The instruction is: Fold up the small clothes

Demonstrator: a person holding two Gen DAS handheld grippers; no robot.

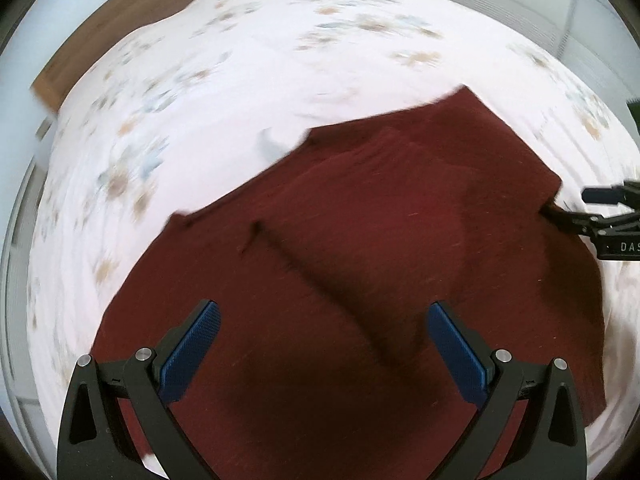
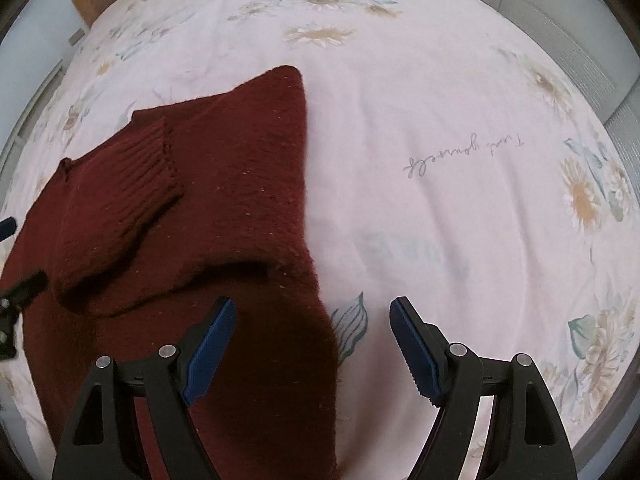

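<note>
A dark red knitted sweater [image 1: 360,240] lies flat on a pale floral bedsheet [image 1: 240,60]. In the right wrist view the sweater [image 2: 240,184] has a ribbed sleeve [image 2: 132,176] folded over its body. My left gripper [image 1: 324,320] is open and empty, hovering over the middle of the sweater. My right gripper [image 2: 312,316] is open and empty, straddling the sweater's right edge. The right gripper also shows at the right edge of the left wrist view [image 1: 600,216], at the sweater's corner.
The bedsheet [image 2: 460,140] spreads wide to the right of the sweater, with handwriting print [image 2: 464,152] and flower prints. A wooden headboard [image 1: 100,32] sits at the far left. Pale walls ring the bed.
</note>
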